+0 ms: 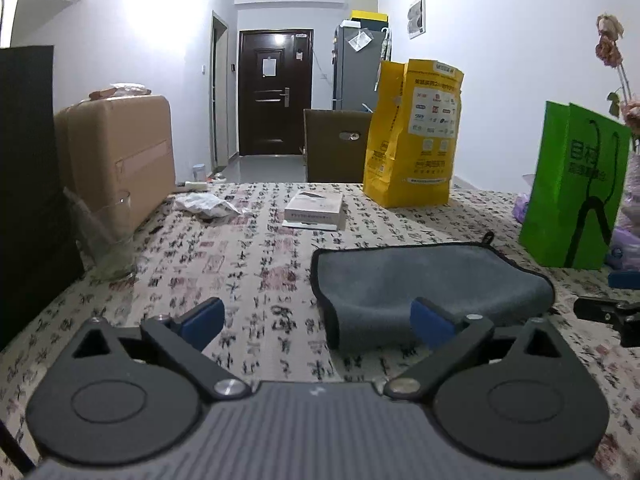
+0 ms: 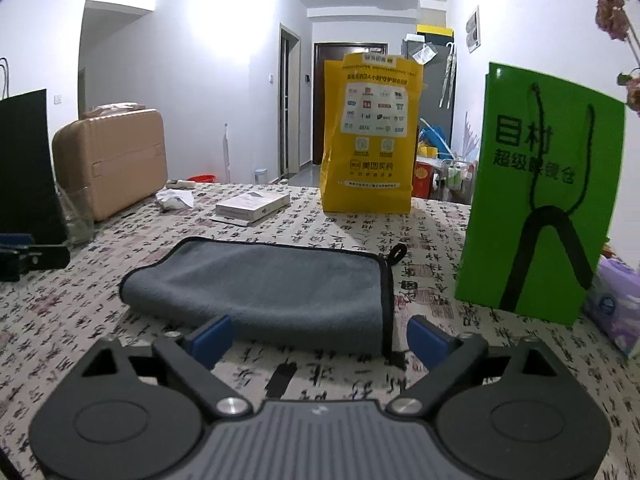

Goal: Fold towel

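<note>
A grey towel [image 1: 420, 280] with black trim lies folded on the patterned tablecloth; it also shows in the right wrist view [image 2: 272, 284]. A small black loop [image 2: 398, 252] sticks out at its far right corner. My left gripper [image 1: 318, 320] is open and empty, just before the towel's near left end. My right gripper [image 2: 320, 338] is open and empty, just before the towel's near right edge. The right gripper shows at the right edge of the left wrist view [image 1: 608, 312], and the left gripper at the left edge of the right wrist view [image 2: 28, 256].
A yellow bag [image 1: 412, 136] and a green bag [image 1: 576, 184] stand behind and right of the towel. A white box [image 1: 316, 208], crumpled paper [image 1: 204, 204], a glass [image 1: 108, 236], a tan case [image 1: 120, 156] and a black panel [image 1: 24, 184] are to the left.
</note>
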`<state>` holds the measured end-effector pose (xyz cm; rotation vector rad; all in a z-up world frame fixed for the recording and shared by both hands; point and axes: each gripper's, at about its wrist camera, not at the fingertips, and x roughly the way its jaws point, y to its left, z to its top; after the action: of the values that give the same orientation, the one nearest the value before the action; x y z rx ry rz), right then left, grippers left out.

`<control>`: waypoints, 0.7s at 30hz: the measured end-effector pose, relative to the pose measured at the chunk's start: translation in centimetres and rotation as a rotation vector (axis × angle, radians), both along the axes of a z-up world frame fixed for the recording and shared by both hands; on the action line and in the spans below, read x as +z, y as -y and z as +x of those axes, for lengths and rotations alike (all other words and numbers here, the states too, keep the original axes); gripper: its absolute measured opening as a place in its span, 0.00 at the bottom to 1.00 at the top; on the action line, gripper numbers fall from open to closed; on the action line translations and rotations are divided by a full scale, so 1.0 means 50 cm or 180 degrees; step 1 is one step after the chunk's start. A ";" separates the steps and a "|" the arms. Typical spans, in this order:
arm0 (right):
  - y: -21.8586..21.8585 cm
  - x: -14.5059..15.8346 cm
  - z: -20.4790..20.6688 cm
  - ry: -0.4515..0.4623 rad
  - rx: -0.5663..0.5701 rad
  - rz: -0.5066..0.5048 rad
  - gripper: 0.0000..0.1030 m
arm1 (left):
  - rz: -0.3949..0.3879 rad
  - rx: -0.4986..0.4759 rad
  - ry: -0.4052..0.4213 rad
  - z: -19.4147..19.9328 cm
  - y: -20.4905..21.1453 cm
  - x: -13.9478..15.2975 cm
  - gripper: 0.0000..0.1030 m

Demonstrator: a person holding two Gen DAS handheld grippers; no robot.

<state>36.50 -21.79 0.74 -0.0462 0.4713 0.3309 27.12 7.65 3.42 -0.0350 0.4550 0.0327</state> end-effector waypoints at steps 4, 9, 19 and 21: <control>-0.002 0.004 -0.047 0.0018 0.0014 0.0008 0.93 | -0.0056 0.0009 0.0031 -0.047 0.001 0.003 1.00; 0.007 0.003 -0.106 0.0032 0.0001 0.0065 0.96 | -0.0100 -0.0003 0.0058 -0.107 0.009 0.001 1.00; 0.011 -0.005 -0.218 0.0037 0.0078 0.0092 0.96 | -0.0158 -0.0001 0.0078 -0.213 0.032 -0.012 1.00; 0.008 -0.003 -0.238 0.0061 0.0097 0.0101 0.96 | -0.0127 -0.0015 0.0102 -0.234 0.038 -0.010 1.00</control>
<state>24.59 -22.21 0.60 -0.0257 0.4466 0.3674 15.41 5.73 2.91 -0.0737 0.4235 0.0184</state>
